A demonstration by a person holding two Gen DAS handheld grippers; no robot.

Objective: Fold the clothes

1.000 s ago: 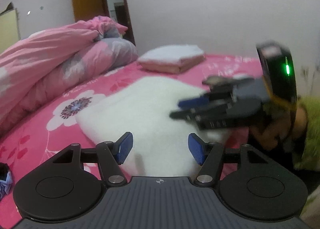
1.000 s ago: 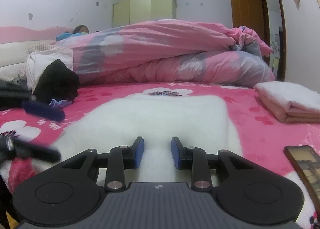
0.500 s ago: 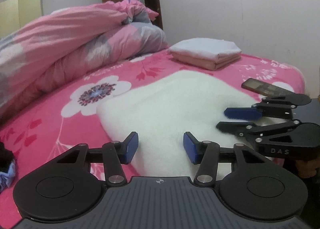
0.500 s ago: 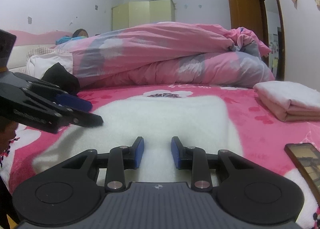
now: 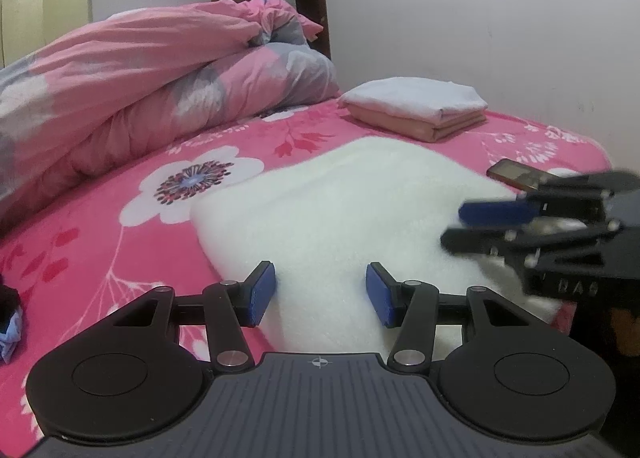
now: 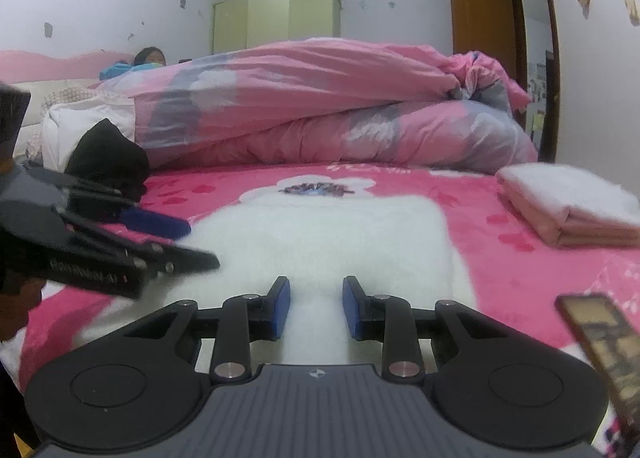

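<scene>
My left gripper [image 5: 321, 300] has swung in over the near edge of the white fleece [image 5: 340, 210] on the bed [image 5: 100, 226], its jaws narrowed but still spread and empty. My right gripper [image 6: 316, 308] stays beside it, jaws slightly apart, pinching nothing. I judge a two-handed edge grab comes next. The lettering on the gripper bodies is too blurred to read.

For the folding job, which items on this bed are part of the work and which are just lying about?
Part of the job:
- white fleece garment, spread flat
- left claw and right claw, both open at its near edge
- folded stack, apparently finished

Lying about:
- phone
- pink duvet
- black cloth
- pink floral bedsheet
</scene>
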